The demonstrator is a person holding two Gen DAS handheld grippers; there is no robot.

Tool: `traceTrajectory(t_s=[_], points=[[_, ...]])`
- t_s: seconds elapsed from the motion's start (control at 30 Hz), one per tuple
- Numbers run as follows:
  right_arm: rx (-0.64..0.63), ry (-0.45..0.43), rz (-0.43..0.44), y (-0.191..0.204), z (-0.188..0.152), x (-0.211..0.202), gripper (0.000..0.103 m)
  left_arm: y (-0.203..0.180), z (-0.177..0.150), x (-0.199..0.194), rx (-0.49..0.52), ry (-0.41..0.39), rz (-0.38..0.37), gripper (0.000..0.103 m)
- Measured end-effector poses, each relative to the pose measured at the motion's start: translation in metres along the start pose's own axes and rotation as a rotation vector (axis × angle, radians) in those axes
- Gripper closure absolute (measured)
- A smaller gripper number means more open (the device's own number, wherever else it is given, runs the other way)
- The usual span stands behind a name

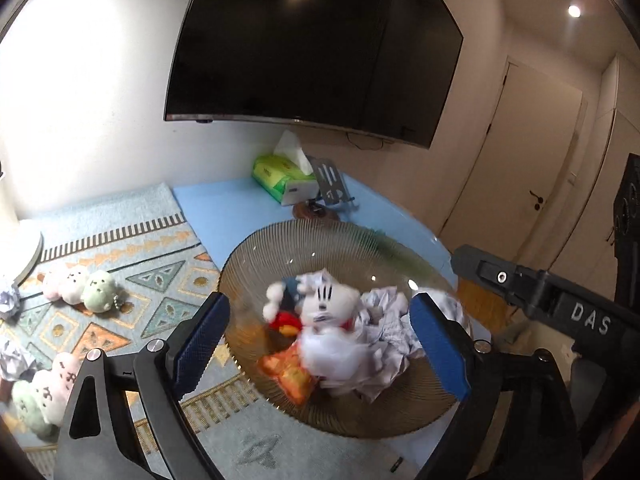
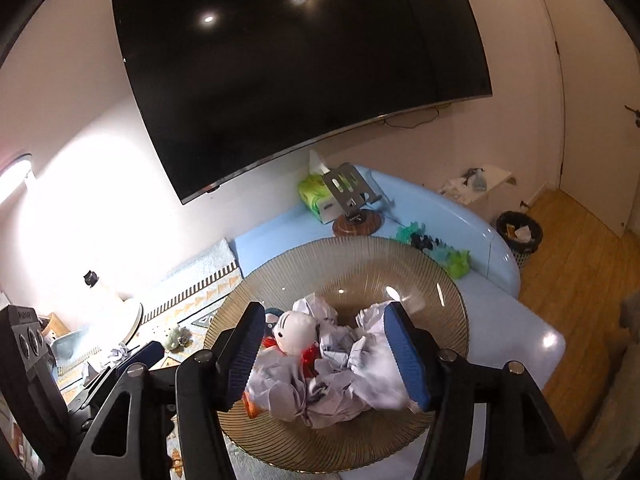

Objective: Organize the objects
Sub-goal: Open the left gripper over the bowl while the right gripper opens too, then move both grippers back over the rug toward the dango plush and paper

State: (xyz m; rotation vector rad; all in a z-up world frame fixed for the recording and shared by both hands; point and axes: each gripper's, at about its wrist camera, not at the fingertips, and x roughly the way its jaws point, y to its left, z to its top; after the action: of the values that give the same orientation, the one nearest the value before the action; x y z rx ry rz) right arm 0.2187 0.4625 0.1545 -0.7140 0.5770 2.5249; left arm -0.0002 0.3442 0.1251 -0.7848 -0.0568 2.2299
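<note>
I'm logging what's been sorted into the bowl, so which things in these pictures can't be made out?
- Plush: blurred in the left view; crumpled paper covers its body in the right view.
- Orange item: blurred, mostly under the plush; identity unclear.
- Bowl bottom: buried under the pile in both views.
- Bin contents: too small.
- Right gripper open.
</note>
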Motion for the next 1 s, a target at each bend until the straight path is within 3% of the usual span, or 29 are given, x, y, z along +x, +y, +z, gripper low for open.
traceTrajectory(t_s=[0.2,0.43,0.47,0.53,0.7,0.77,0.93,1.0], points=[[-0.048,0.008,0.073,0.028,-0.013,-0.009,0.043,0.035,-0.014,-0.032,-0.061,0.006,0.031,0.012],[-0.216,0.042,0.274,0.119,-0.044,-0.018,0.042,0.090,-0.043,-0.112,-0.115,-0.064,0.195,0.012],[-0.239,0.056,0.295,0.134,-0.052,-0.016,0.041,0.099,-0.047,-0.125,-0.124,-0.078,0.229,0.011],[-0.285,0.095,0.336,0.163,-0.070,-0.006,0.040,0.118,-0.057,-0.149,-0.133,-0.105,0.315,0.000],[-0.330,0.198,0.431,0.213,-0.122,0.038,0.040,0.170,-0.085,-0.183,-0.117,-0.130,0.580,0.000],[-0.354,0.238,0.449,0.227,-0.141,0.057,0.040,0.192,-0.097,-0.186,-0.130,-0.110,0.641,0.001],[-0.397,0.321,0.474,0.246,-0.168,0.085,0.040,0.229,-0.120,-0.185,-0.255,-0.095,0.633,0.001],[-0.426,0.329,0.436,0.250,-0.171,0.089,0.040,0.233,-0.126,-0.178,-0.268,-0.053,0.640,0.001]])
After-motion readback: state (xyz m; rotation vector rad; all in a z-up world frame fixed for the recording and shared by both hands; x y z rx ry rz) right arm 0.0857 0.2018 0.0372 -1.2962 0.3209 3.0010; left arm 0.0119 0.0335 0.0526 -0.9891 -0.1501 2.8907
